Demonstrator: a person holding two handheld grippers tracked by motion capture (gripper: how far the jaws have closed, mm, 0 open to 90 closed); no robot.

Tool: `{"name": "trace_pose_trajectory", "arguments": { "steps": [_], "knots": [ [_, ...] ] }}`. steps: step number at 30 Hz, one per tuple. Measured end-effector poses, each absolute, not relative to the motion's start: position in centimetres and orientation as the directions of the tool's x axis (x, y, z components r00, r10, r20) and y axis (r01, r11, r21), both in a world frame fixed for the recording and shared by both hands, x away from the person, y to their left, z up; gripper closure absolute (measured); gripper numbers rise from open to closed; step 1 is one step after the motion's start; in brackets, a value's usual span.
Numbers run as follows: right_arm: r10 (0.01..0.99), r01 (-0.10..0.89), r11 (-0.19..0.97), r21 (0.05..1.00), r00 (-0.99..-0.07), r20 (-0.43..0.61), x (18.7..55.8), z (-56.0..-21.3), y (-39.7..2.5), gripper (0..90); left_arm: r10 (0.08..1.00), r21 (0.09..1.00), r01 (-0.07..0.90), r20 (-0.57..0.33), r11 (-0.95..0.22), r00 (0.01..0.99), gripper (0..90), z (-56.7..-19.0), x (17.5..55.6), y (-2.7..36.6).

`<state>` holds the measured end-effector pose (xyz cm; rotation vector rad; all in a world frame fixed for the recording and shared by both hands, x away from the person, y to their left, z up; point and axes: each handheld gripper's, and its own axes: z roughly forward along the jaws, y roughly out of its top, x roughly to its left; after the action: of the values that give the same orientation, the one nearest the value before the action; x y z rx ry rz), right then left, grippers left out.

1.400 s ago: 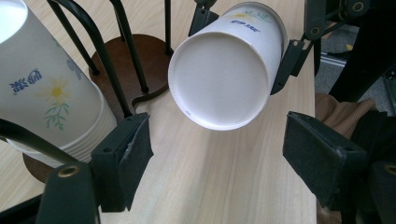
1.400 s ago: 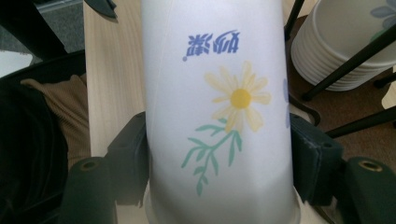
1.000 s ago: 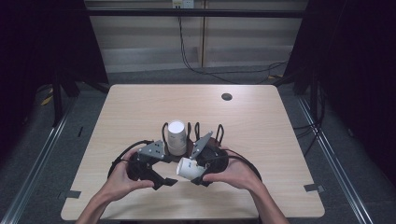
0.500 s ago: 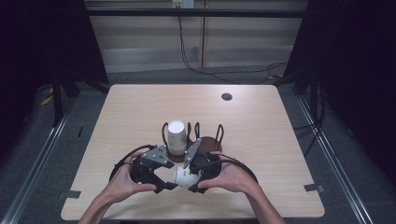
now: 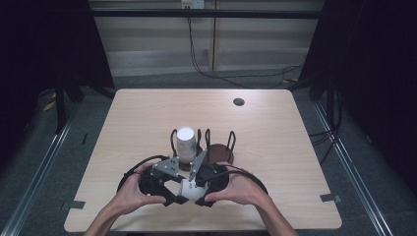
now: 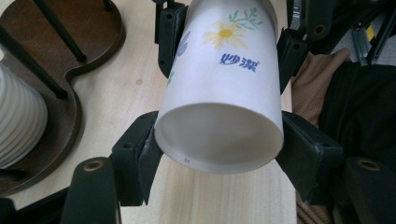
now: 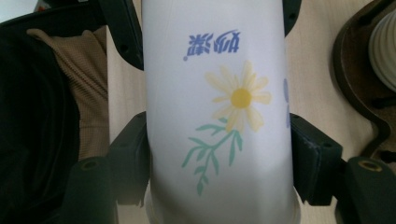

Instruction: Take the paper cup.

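Note:
A white paper cup [image 5: 189, 189] with a daisy print lies sideways between my two grippers, just above the table's front. In the left gripper view its base end [image 6: 219, 140] faces the camera. My left gripper [image 6: 219, 156] is shut on that end, and the right gripper's jaws clamp it farther along. My right gripper [image 7: 219, 158] is shut on the cup [image 7: 219, 93] near its mouth. In the high view the left gripper [image 5: 178, 192] and right gripper [image 5: 200, 191] meet at the cup.
Just behind the hands a dark wooden rack [image 5: 219, 152] with black posts holds a white ribbed cup [image 5: 186, 142]; the rack [image 6: 93, 32] lies close to the jaws. A small dark hole [image 5: 239, 102] sits at the table's back right. The front edge is near.
The hands have come together. The cup was held by the right gripper alone; the left gripper has moved in and shut on its other end.

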<state>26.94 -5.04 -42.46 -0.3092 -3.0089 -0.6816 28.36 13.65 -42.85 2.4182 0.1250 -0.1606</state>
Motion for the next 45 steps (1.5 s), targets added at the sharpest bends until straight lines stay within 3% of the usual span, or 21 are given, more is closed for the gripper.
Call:
{"name": "trace_pose_trajectory", "arguments": {
  "steps": [11,26,37,45],
  "knots": [
    [0.159,0.189,0.879,0.438,-0.982,0.103,26.8,-42.6,-4.8,32.3,0.011,0.648,0.094,-0.131,-0.756,0.991,34.6,-42.7,28.0,13.4],
    [0.158,0.199,0.858,0.473,-0.979,0.126,26.9,-42.7,-4.8,32.4,0.036,0.655,0.127,-0.151,-0.745,0.988,35.6,-42.6,27.9,13.4],
    [0.189,0.234,0.823,0.518,-0.972,0.139,27.4,-42.7,-5.8,19.6,0.047,0.674,0.145,-0.162,-0.725,0.986,36.9,-42.6,28.0,13.8],
    [0.208,0.264,0.790,0.553,-0.964,0.163,27.7,-42.2,-6.7,16.5,0.071,0.703,0.164,-0.161,-0.692,0.984,36.8,-42.6,28.2,14.2]
  ]
}}
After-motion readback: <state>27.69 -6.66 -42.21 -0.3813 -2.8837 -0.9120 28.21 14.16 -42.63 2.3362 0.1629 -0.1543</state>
